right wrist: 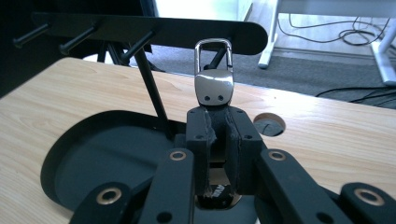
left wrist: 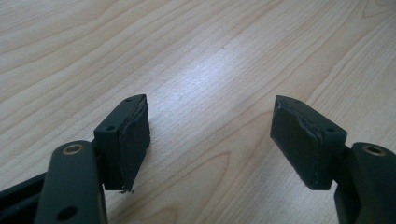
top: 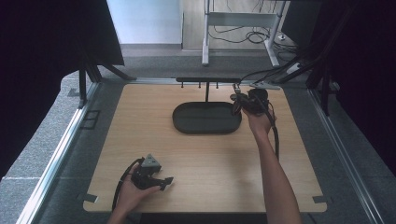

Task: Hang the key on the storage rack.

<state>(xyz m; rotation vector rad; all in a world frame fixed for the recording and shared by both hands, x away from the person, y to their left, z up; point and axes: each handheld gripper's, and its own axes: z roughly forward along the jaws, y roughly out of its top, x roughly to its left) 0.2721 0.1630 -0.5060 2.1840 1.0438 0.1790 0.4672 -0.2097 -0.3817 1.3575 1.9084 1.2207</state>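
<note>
High view has a light wooden table (top: 205, 158) with a black oval tray (top: 207, 118) sitting toward the far middle. A thin black post comes up from the tray's far side and carries a flat black bar with pegs (top: 208, 80) sticking out of it, so it's basically a little hanger stand.

Right tool (top: 237, 103) is held up at the tray's right end, near the right tip of the bar. In the right gripper view its jaws are pinched together on a shiny metal keyring clip (right wrist: 213, 77). The clip stands upright out of the top of the jaws, polished tab with two small rivets at the bottom, wire loop on top. The loop sits right in front of the right end of the bar from that angle; can't tell if it's actually touching it or any peg. Something round and dark with white lettering hangs below the pads, too hidden to say what it is. Just past the jaws on the right there's a round cable hole (right wrist: 269, 124) in the table.

Left tool (top: 164, 181) is down at the near left of the table, the person's hand wrapped around it, lying low on the wood. In the left gripper view its jaws are spread wide apart with nothing between them, just bare wood grain. The pads (left wrist: 134, 140) look a bit chewed up at the edges.
</note>
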